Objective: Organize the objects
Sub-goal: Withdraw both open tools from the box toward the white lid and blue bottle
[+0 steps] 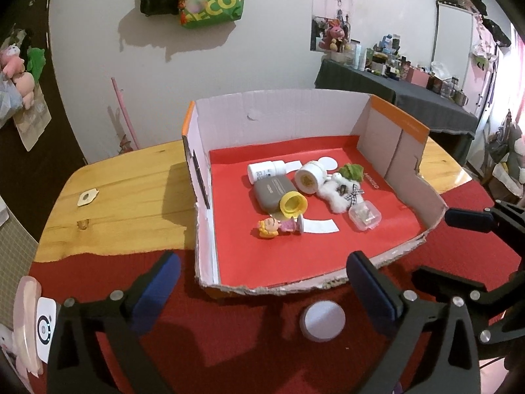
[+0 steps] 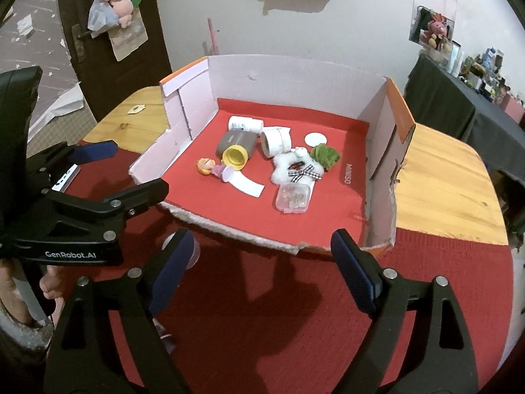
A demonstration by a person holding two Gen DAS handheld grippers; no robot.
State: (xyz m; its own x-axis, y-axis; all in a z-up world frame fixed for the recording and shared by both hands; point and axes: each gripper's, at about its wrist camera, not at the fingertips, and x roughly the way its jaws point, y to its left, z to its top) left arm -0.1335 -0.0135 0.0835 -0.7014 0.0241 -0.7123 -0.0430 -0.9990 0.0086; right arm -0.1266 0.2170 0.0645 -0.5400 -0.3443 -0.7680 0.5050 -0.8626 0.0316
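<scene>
Both wrist views angled down, near, sharing cardboard box

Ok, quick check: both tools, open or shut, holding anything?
Left tool: open, nothing between its fingers.
Right tool: open, nothing held.

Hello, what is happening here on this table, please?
A person holds two grippers above a red cloth in front of a cardboard box. The left gripper and right gripper are both open and hold nothing. Small things lie in the box: a grey case, a yellow cap, a little doll, a clear case. A white round lid lies outside, near the left gripper.
</scene>
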